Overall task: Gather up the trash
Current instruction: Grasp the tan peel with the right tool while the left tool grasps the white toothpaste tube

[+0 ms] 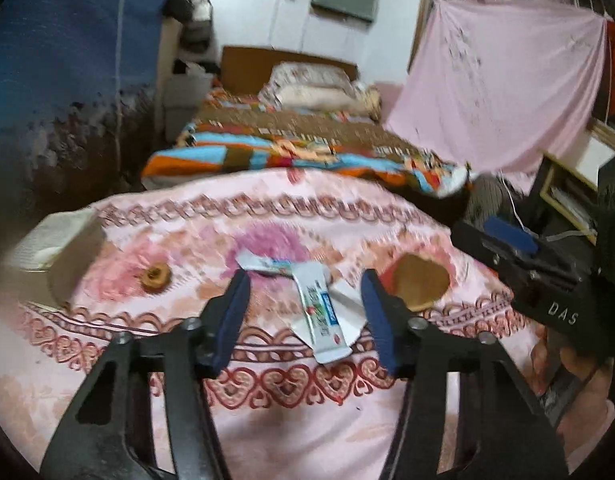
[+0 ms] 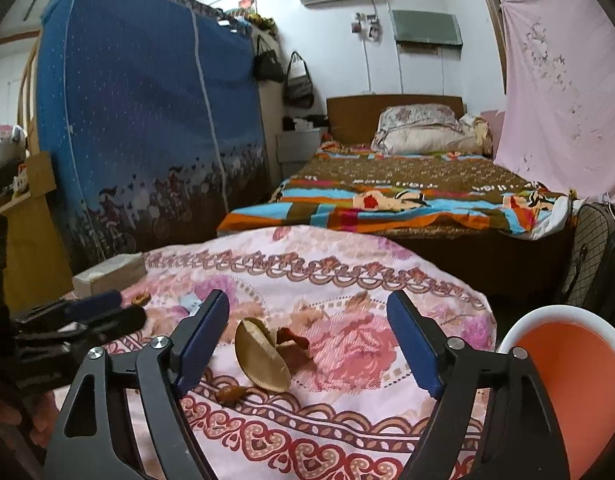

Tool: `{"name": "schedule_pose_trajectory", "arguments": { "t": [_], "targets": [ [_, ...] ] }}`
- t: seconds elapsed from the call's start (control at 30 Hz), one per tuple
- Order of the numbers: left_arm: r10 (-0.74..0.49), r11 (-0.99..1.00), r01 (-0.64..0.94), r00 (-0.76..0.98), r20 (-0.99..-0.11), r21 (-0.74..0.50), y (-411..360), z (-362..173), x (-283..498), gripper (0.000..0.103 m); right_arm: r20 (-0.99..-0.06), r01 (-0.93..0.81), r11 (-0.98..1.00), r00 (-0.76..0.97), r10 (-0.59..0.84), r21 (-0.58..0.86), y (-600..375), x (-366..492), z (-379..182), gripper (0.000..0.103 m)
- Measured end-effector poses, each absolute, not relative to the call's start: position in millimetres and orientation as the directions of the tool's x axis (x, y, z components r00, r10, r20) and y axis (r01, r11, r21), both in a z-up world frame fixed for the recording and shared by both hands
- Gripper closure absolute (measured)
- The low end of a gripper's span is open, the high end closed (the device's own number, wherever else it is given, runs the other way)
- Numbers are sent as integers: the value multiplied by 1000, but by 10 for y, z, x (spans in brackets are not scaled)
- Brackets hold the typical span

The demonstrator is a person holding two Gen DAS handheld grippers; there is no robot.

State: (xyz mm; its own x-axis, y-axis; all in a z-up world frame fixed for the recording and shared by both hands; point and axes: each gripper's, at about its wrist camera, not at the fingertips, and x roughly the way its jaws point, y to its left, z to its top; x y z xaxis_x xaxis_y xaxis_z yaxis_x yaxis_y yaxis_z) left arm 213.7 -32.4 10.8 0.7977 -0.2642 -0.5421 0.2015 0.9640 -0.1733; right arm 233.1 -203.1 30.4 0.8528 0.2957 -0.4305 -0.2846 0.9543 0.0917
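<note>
In the left wrist view a white and blue printed wrapper (image 1: 321,314) lies flat on the pink patterned cloth (image 1: 267,420), with a second small wrapper (image 1: 267,266) just beyond it. My left gripper (image 1: 305,280) straddles the near wrapper, open, pads clear of it. Close on the right is the right gripper (image 1: 479,232). In the right wrist view my right gripper (image 2: 307,300) stands open over a tan curved shell piece (image 2: 261,360) and a reddish scrap (image 2: 293,344). A small brown scrap (image 2: 231,394) lies nearer. The left gripper (image 2: 131,308) shows at the left edge.
An orange bin with a white rim (image 2: 567,380) stands at the cloth's right edge. A tissue box (image 2: 107,274) and a small brown round piece (image 1: 157,276) sit at the far left. Behind are a bed (image 2: 407,196), a blue wardrobe cover (image 2: 147,120) and a fan (image 2: 595,256).
</note>
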Motion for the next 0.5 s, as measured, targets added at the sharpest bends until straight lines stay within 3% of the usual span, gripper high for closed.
{"name": "schedule_pose_trajectory", "arguments": {
  "t": [0.17,0.23,0.5],
  "targets": [
    [-288,957,241,739,-609,-160,-418,23,2222,82,-471,-295,949,825,312,110,-2019,2406,266,44],
    [-293,955,250,719,-630,-159,-436,-9,2253,84,-494,-301,946,808,321,121,-2010,2445,238,48],
    [-282,957,239,651,-705,-162,-474,-131,2362,86,-545,-326,934,761,350,144,-1957,2510,169,48]
  ]
}}
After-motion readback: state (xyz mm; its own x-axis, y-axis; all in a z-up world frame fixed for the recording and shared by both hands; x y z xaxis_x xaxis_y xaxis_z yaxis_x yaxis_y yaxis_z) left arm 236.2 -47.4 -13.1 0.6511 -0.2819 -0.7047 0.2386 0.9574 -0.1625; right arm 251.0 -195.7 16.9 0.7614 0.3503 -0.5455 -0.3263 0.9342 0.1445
